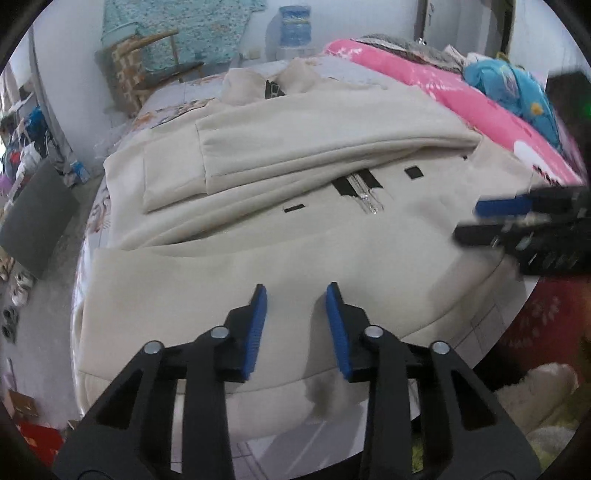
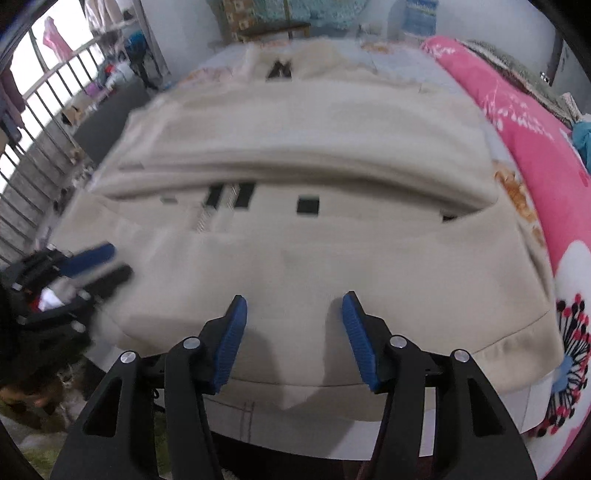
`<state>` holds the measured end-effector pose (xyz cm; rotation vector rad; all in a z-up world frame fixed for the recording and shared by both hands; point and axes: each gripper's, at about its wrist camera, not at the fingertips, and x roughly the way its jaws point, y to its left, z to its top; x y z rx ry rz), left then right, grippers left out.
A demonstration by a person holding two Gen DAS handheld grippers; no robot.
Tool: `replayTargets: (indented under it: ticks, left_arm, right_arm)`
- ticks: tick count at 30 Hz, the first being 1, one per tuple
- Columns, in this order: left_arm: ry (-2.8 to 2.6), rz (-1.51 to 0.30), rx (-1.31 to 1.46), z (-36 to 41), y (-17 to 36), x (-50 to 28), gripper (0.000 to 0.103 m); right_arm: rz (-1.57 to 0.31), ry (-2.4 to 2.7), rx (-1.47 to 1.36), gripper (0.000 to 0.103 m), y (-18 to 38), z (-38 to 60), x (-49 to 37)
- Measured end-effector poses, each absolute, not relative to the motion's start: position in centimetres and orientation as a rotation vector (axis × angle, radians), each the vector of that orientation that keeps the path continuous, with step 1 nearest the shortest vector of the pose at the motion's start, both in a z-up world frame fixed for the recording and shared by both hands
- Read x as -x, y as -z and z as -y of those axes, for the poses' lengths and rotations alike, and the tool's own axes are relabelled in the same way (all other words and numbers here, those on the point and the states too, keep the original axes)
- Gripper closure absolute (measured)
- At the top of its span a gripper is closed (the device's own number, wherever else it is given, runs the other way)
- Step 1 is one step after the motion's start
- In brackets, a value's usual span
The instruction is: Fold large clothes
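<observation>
A large cream zip jacket [image 1: 258,236] lies spread on the bed, hood at the far end, with a sleeve [image 1: 314,140] folded across its chest above the zipper [image 1: 364,192]. My left gripper [image 1: 296,291] hovers over the near hem, open, with nothing between its blue pads. The right gripper [image 1: 467,221] shows at the right edge, blurred. In the right wrist view the same jacket [image 2: 295,155] fills the frame. My right gripper [image 2: 294,299] stands open above the hem, pads clear of the cloth. The left gripper [image 2: 120,260] appears blurred at the left.
A pink floral quilt [image 1: 443,85] [image 2: 535,147] runs along the bed's right side, with a blue cloth [image 1: 517,85] on it. A wooden chair [image 1: 147,70] and a water bottle [image 1: 294,26] stand beyond the bed. Floor clutter and a railing [image 2: 37,147] are on the left.
</observation>
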<state>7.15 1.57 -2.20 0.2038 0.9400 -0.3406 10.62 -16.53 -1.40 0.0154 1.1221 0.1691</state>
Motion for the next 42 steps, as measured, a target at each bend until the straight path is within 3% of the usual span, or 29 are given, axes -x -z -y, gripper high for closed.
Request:
replayTargets:
  ticks: [2, 3, 4, 11, 18, 25, 34, 42]
  left_arm:
    - [0.32, -0.927, -0.207, -1.7, 2.2, -7.2, 0.099]
    - [0.312, -0.926, -0.189, -1.8, 2.5, -8.1, 0.101]
    - [0.308, -0.927, -0.157, -2.0, 2.4, -8.1, 0.102]
    - [0.279, -0.771, -0.124, -2.5, -2.2, -9.3, 0.102]
    - [0.261, -0.855, -0.201, -1.1, 3.2, -11.3, 0.101]
    - [0.246, -0.857, -0.218, -1.1, 3.3, -11.2, 0.101]
    - [0.237, -0.852, -0.227, -0.7, 3.3, -11.0, 0.1]
    - [0.241, -0.849, -0.212, -1.1, 3.4, -11.1, 0.1]
  right_arm:
    - [-1.126, -0.176, 0.017, 0.087, 1.3, 16.0, -10.7]
    - [-1.135, -0.191, -0.015, 0.097, 1.3, 16.1, -10.9]
    - [-1.138, -0.186, -0.024, 0.099, 1.1, 16.3, -11.0]
    - [-0.973, -0.159, -0.06, 0.1, -4.2, 16.4, -10.7]
    - [-1.024, -0.136, -0.055, 0.1, 1.6, 16.3, -13.1]
    - [-1.031, -0.119, -0.182, 0.093, 0.0, 21.3, -11.8]
    - [-1.029, 0.073, -0.146, 0.095, 2.4, 27.5, -13.2]
    - [-0.991, 0.173, -0.241, 0.091, 0.0, 29.3, -13.0]
